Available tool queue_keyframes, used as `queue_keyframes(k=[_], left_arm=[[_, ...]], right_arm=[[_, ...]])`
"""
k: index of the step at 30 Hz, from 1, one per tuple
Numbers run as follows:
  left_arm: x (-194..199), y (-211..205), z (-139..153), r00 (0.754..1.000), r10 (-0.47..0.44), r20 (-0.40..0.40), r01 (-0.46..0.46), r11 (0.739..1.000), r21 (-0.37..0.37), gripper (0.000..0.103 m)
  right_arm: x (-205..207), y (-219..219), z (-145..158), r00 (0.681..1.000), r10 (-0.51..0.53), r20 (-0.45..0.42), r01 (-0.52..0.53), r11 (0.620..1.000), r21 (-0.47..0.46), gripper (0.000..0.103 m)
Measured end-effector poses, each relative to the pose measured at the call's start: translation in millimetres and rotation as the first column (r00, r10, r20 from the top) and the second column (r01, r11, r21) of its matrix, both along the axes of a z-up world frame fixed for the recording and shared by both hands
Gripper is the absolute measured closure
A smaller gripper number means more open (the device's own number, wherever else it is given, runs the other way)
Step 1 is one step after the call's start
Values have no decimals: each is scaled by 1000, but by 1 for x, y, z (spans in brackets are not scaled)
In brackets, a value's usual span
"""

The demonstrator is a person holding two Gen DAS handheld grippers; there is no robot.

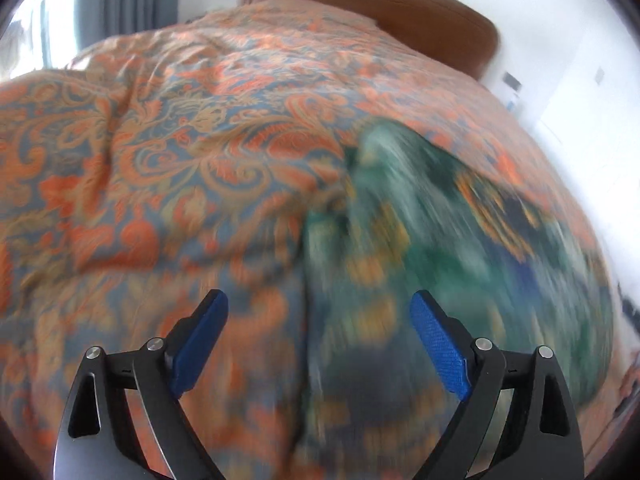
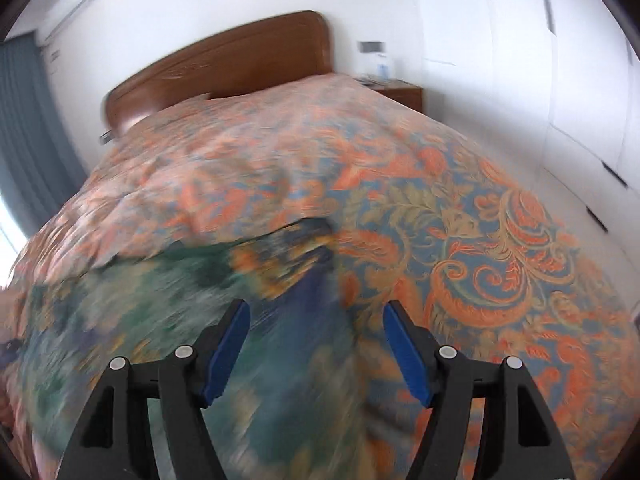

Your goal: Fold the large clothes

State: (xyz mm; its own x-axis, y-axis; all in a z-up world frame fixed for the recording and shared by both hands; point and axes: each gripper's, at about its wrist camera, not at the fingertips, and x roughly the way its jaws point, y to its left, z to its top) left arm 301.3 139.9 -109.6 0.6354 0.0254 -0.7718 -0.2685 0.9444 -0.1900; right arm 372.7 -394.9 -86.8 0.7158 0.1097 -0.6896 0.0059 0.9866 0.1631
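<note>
Both jaws apart, empty: bring left gripper (image 1: 318, 340) and right gripper (image 2: 316, 346) onto blurred green-blue patterned garment (image 1: 440, 240) edges, pinching evenly

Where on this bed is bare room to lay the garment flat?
Free: orange paisley bedspread between the green patterned garment and the brown wooden headboard, and on its wardrobe side. Crowded: the near end, under both open grippers.
</note>
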Motion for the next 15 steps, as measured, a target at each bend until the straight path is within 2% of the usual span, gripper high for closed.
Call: queue_keyframes(k=[4,7,9,11,15], left_arm=[[-57,-32,1,998,-64,19,64,998,22,9],[-94,-58,-4,995,-102,16,101,994,46,9],[-112,-77,-7,991,-131,13,130,989,73,9],[-122,-88,-5,989,-149,16,147,985,96,9],[-133,-104,-5,979,-201,29,196,972,133,9]], right_arm=[[-62,32,5,989,149,1,-149,989,-17,32],[-95,39,-13,985,166,-38,-167,986,-15,32],[-104,42,-29,986,151,-76,-153,988,-10,32],[-117,37,-37,992,97,-85,-96,995,17,32],[-142,36,-32,997,44,-67,-38,996,75,32]])
